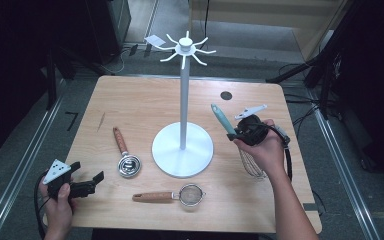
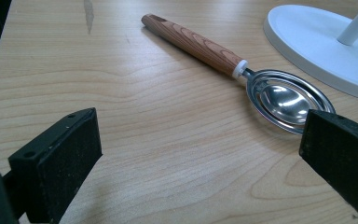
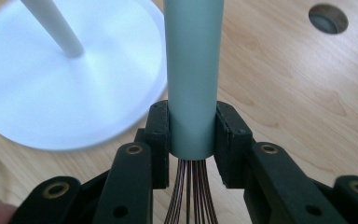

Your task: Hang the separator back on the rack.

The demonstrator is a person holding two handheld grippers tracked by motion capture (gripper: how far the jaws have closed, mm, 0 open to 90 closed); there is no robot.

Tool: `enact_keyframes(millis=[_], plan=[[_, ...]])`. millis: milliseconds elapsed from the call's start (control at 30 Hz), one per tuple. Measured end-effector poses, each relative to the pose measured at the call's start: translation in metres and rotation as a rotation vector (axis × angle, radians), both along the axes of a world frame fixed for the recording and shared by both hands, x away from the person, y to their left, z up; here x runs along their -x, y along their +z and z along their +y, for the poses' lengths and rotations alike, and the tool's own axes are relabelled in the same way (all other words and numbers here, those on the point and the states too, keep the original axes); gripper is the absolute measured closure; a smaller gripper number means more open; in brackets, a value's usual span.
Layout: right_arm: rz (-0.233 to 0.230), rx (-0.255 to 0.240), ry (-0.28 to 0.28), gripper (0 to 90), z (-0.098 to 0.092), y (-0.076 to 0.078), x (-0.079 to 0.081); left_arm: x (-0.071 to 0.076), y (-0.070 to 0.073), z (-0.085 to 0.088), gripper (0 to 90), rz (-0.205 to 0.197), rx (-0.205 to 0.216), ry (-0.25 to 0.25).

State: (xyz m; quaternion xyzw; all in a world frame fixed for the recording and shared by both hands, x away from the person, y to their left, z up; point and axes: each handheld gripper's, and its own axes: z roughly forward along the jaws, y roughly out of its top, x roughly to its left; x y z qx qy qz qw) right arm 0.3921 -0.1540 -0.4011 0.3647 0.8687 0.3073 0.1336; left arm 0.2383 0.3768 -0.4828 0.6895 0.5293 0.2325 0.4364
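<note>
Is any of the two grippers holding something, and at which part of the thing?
The right gripper holds the whisk, its jaws closed on the grey-green handle just above the wires. The left gripper is open and holds nothing.

Table layout, high view.
Stand centre; scoop left of its base, strainer in front, whisk right, apparently raised; hole behind.

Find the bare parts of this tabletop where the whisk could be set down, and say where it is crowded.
Free: the far left corner of the table, beyond the egg separator; the far right, around the round hole; the near right corner. Crowded: the near middle, where the egg separator, tea strainer and white rack base sit close.
</note>
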Motion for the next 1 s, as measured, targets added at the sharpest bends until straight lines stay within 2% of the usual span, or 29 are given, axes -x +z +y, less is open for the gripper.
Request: enact_keyframes(millis=[67, 233, 300, 333, 367, 500, 567, 667, 700, 833, 933, 1000], plan=[[-0.016, -0.043, -0.005, 71.0, 0.000, 0.004, 0.005, 0.000, 0.000, 0.000, 0.0, 0.001, -0.001, 0.000], [-0.080, -0.114, -0.008, 71.0, 0.001, 0.011, 0.016, 0.000, 0.000, 0.000, 0.0, 0.001, -0.001, 0.000], [-0.090, -0.160, -0.015, 71.0, 0.002, 0.013, 0.020, 0.000, 0.000, 0.000, 0.0, 0.000, 0.000, 0.000], [-0.090, -0.160, -0.015, 71.0, 0.002, 0.013, 0.020, 0.000, 0.000, 0.000, 0.0, 0.000, 0.000, 0.000], [-0.104, -0.209, -0.008, 70.9, 0.002, 0.016, 0.024, 0.000, 0.000, 0.000, 0.0, 0.000, -0.001, 0.000], [-0.133, -0.229, -0.012, 71.0, 0.005, 0.021, 0.030, 0.000, 0.000, 0.000, 0.0, 0.001, -0.001, 0.000], [-0.158, -0.272, -0.012, 70.9, 0.007, 0.026, 0.035, 0.000, 0.000, 0.000, 0.0, 0.001, -0.001, 0.001], [-0.168, -0.295, -0.006, 70.9, 0.008, 0.029, 0.037, 0.000, 0.000, 0.000, 0.0, 0.000, -0.001, 0.001], [-0.178, -0.337, -0.015, 70.9, 0.007, 0.030, 0.039, 0.000, 0.000, 0.000, 0.0, 0.000, -0.002, 0.002], [-0.199, -0.353, -0.022, 70.9, 0.007, 0.031, 0.043, 0.000, 0.000, 0.000, 0.0, 0.000, -0.003, 0.002], [-0.221, -0.401, -0.026, 70.9, 0.007, 0.034, 0.049, 0.000, 0.000, 0.000, 0.0, -0.003, -0.002, 0.001], [-0.225, -0.409, -0.020, 70.9, 0.007, 0.035, 0.050, 0.000, 0.000, 0.000, 0.0, -0.004, -0.002, 0.002]])
